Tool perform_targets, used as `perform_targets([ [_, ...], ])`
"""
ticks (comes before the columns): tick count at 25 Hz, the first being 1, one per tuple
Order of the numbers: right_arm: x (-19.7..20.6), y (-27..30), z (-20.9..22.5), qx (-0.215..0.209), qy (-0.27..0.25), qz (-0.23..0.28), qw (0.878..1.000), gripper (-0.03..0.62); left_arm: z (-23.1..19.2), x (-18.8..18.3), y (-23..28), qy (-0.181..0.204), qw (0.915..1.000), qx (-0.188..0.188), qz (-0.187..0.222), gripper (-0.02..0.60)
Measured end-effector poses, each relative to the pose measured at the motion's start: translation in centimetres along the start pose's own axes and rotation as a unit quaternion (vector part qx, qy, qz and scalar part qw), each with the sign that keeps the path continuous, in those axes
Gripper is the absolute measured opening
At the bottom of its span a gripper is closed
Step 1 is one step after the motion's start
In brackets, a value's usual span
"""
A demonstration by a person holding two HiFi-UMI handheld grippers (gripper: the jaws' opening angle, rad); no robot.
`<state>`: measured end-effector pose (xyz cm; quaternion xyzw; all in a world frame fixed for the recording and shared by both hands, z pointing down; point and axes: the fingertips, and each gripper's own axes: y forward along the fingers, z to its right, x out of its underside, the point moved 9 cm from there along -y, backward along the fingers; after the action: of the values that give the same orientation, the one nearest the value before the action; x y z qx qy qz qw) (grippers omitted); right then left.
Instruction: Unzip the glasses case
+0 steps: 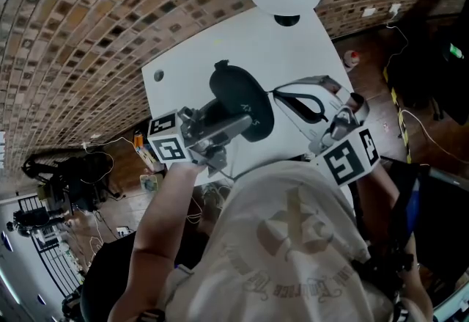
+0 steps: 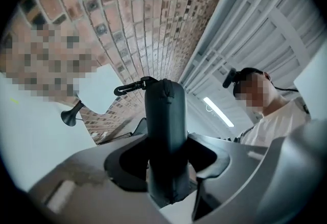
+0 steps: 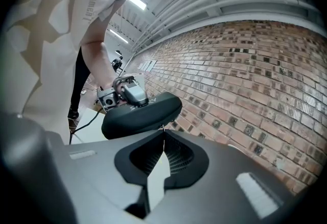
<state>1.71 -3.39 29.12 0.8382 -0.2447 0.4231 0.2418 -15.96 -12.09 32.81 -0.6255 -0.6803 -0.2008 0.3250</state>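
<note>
Left claw (image 2: 167, 159) clamped on glasses case (image 2: 164, 110) — over table (image 1: 220, 49) edge, right claw (image 3: 163, 133) clenched, apparently at its rim.

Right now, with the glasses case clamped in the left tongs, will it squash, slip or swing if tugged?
Probably stiff: the glasses case looks fully rounded between the left tongs, with no visible denting. Its smooth dark skin could slip, so a hard tug might twist it in the grip. The clip at its far end likely swings.
</note>
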Motion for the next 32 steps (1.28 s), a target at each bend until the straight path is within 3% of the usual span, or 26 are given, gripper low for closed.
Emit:
perform_targets([
  [5,-0.1,0.9,0.7,0.013,0.007,-0.001,1.000,0.011,0.0,-0.1,-0.6,0.036,0.9957,-0.017,-0.083,0.226],
  [14,-0.1,0.0,-0.1,0.007,-0.027,0.007,1.000,0.011,0.5,1.2,0.0,0.088,0.9767,-0.041,-0.191,0.227],
  [22,0.0,0.1,-1.0,-0.006,-0.047,0.001,0.999,0.012,0.0,2.0,0.0,0.139,0.9394,-0.050,-0.309,0.229],
  [27,0.1,0.2,-1.4,-0.019,-0.065,-0.008,0.998,0.012,-0.2,1.9,0.0,0.142,0.9232,-0.043,-0.355,0.229],
  [29,0.0,0.1,-1.7,-0.028,-0.078,-0.010,0.997,0.012,-0.2,1.9,0.0,0.145,0.9109,-0.042,-0.384,0.229],
  [32,-0.1,0.4,-2.3,-0.045,-0.103,-0.015,0.994,0.012,-0.3,1.8,-0.1,0.153,0.8850,-0.040,-0.438,0.227],
])
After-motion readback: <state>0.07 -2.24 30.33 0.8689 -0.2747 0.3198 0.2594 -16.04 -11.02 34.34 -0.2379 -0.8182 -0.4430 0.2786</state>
